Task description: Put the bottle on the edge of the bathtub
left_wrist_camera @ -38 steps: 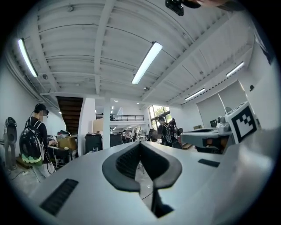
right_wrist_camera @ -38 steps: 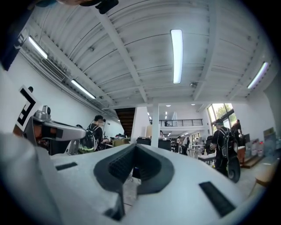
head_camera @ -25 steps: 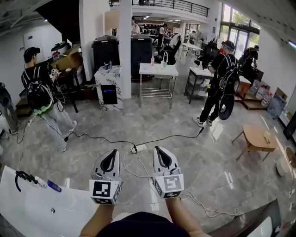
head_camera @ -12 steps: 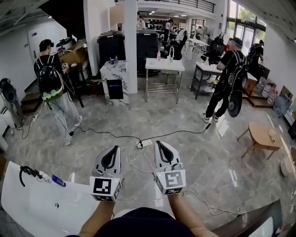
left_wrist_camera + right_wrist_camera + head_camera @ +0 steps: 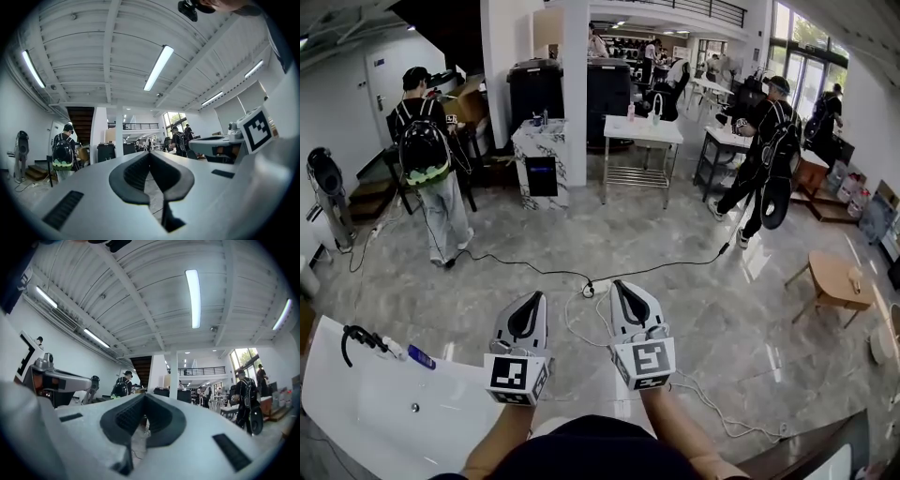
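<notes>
At the bottom centre of the head view, the left gripper (image 5: 528, 302) and the right gripper (image 5: 623, 292) were held side by side, near each other but apart. Both pointed toward the top of the frame, over the grey floor (image 5: 722, 309). In each gripper view the dark pads met at the tip, so both pairs of jaws stood fully together. Nothing was between them and neither gripper had hold of anything.

At the lower left lay the white tub (image 5: 366, 422). A small blue bottle (image 5: 420, 356) lay on its side on the tub's upper rim, well apart from both grippers. It was just beside a black hose (image 5: 349, 337) looped at the tub's corner.

Above the grippers a black cable (image 5: 534, 272) ran across the floor to a white power strip (image 5: 600, 286). A person with a backpack (image 5: 427, 169) stood at the upper left. Another person in black (image 5: 769, 150) stood at the upper right, and a small wooden table (image 5: 830, 277) stood at the right edge.
</notes>
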`<state>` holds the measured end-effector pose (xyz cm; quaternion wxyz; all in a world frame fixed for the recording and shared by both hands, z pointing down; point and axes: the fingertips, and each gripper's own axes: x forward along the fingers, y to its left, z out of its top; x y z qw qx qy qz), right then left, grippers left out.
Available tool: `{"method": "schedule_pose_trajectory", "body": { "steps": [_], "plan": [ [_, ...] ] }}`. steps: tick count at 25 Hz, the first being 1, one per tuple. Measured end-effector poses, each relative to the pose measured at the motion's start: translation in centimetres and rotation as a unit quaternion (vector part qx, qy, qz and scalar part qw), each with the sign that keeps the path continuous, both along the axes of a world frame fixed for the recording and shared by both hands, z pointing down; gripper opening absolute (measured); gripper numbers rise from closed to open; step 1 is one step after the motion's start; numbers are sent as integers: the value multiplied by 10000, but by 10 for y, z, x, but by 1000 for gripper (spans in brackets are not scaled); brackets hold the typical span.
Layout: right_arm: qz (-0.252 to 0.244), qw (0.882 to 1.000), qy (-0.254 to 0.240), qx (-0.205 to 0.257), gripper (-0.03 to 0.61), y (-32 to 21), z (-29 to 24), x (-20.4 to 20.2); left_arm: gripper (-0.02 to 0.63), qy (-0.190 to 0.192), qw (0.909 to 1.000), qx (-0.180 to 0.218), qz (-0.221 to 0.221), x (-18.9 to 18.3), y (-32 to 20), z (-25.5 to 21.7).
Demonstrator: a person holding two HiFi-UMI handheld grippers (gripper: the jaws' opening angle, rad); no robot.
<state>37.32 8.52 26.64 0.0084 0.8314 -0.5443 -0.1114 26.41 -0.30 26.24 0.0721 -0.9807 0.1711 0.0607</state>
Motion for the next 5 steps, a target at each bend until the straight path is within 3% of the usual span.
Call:
{"method": "schedule_pose_trajectory", "body": {
  "steps": [5],
  "plan": [
    [-44, 9999, -60, 104, 1, -1, -9, 2, 2, 14, 10000, 67, -33, 1, -1, -8]
  ]
}}
